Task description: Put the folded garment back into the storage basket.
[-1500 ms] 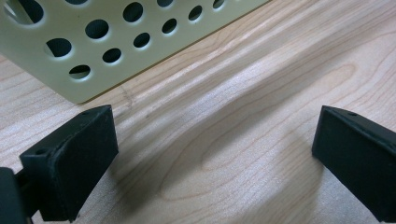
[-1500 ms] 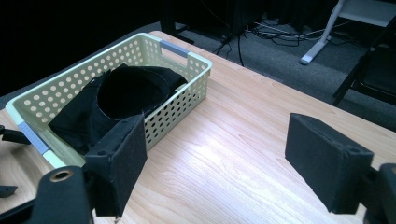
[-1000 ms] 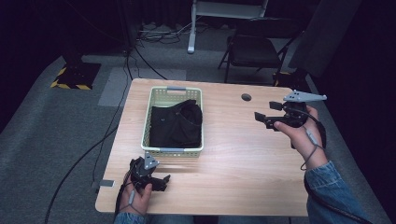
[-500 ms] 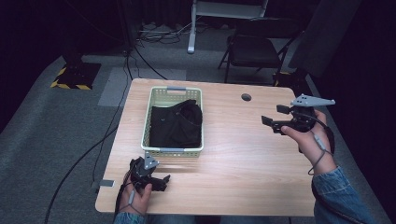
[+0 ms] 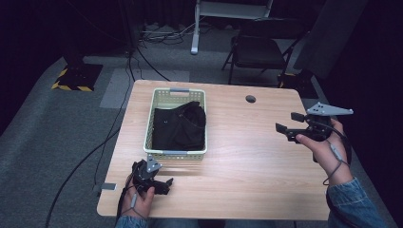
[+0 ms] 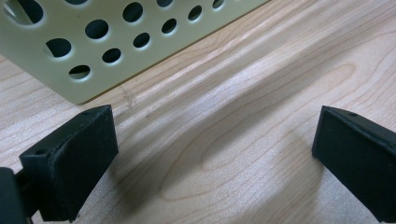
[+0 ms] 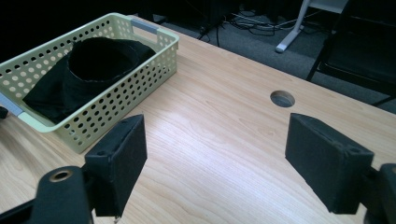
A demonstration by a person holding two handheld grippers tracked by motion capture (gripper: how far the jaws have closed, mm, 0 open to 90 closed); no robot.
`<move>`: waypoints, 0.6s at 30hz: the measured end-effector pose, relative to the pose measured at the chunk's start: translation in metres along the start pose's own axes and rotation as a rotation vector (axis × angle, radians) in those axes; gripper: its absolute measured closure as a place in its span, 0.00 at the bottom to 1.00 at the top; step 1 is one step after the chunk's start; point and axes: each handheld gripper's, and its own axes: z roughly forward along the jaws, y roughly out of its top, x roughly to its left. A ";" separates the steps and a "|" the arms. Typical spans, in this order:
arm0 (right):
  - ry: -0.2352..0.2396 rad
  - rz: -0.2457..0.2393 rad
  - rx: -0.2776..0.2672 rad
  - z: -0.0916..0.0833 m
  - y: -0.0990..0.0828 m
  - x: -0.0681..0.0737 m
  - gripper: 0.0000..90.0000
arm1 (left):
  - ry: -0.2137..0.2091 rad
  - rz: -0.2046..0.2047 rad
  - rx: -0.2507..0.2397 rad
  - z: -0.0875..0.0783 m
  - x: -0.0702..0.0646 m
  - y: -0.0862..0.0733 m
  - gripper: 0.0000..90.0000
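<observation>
So in the high view the pale green basket (image 5: 177, 154) is sitting left of the middle of the frame on the wooden table (image 5: 247, 156), and a black garment (image 5: 179, 127) is lying bunched up inside it, filling most of the bottom. The left gripper (image 5: 164, 183) is resting low on the table at the lower left of the frame, just below the basket's near wall, with the person's left hand (image 5: 138, 202) wrapped around it. Its own view is looking right down on the wood grain, with the jaws standing wide apart and nothing between them, and the perforated basket wall is showing in the upper left corner. The right gripper (image 5: 290, 124) is hanging in the air at the right edge of the frame, over the table's right side and well apart from the basket, carried by the right hand (image 5: 325, 149) with a denim sleeve (image 5: 351, 204) coming in from the bottom right. Its jaws are spread wide too, gripping nothing. In the right gripper view the basket and garment are sitting in the upper left, and a round cable hole (image 7: 282, 98) in the table is showing right of centre.
</observation>
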 end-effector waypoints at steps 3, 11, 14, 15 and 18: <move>-0.006 0.009 -0.001 -0.002 -0.005 -0.004 0.23 | 0.000 0.000 0.000 0.000 0.000 0.000 0.00; -0.014 0.022 -0.005 -0.011 -0.018 -0.012 0.23 | 0.000 0.000 0.000 0.000 0.000 0.000 0.00; -0.017 0.027 0.004 -0.013 -0.024 -0.016 0.23 | 0.000 0.000 0.000 0.000 0.000 0.000 0.00; -0.019 0.029 0.005 -0.014 -0.026 -0.017 0.23 | 0.000 0.000 0.000 0.000 0.000 0.000 0.00; -0.023 0.035 0.008 -0.017 -0.032 -0.020 0.23 | 0.000 0.002 0.000 0.000 0.000 0.000 0.00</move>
